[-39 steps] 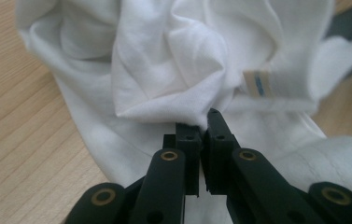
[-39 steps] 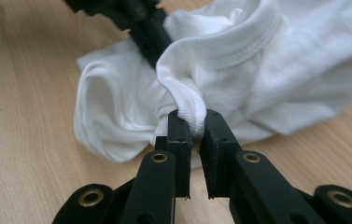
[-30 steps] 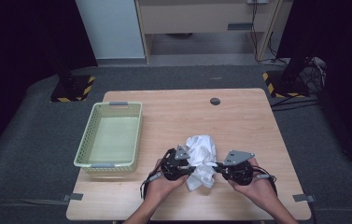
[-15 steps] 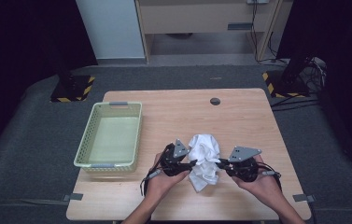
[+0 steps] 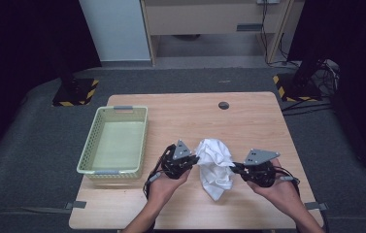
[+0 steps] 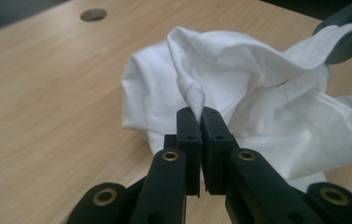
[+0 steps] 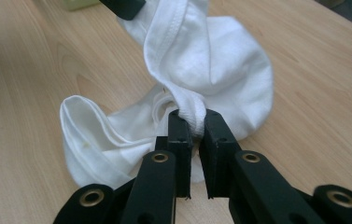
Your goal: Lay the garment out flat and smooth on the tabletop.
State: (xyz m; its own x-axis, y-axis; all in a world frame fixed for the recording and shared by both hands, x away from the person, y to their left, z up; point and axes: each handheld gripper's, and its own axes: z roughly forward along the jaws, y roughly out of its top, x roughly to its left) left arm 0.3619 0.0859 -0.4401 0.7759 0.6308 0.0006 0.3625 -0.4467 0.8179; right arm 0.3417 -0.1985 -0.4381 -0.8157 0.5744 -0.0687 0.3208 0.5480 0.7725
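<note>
Beside the basket [image 5: 115, 143], toward its right and a little nearer to me, the white cloth [image 5: 214, 162] lies crumpled on the wooden surface [image 5: 248, 121]. It sits between my two tongs, well clear of the basket wall.

My left tongs [image 5: 193, 160] stand on the basket side of the cloth. Their jaws have just been closing, and in the left gripper view they are pinched together on a raised fold of the cloth [image 6: 220, 84], with the fabric rising from between the tips [image 6: 200, 119].

My right tongs [image 5: 235, 168] stand on the far side of the cloth from the basket. In the right gripper view the jaws are narrow and clamp a rolled, hemmed edge of the cloth [image 7: 197, 56] at the tips [image 7: 193, 122]; the fabric twists upward from that point.

Both gripped parts are lifted slightly, while the lower part of the cloth rests on the surface and trails toward me. A small round dark disc [image 5: 224, 105] is set in the surface beyond the cloth, level with the far end of the basket.
</note>
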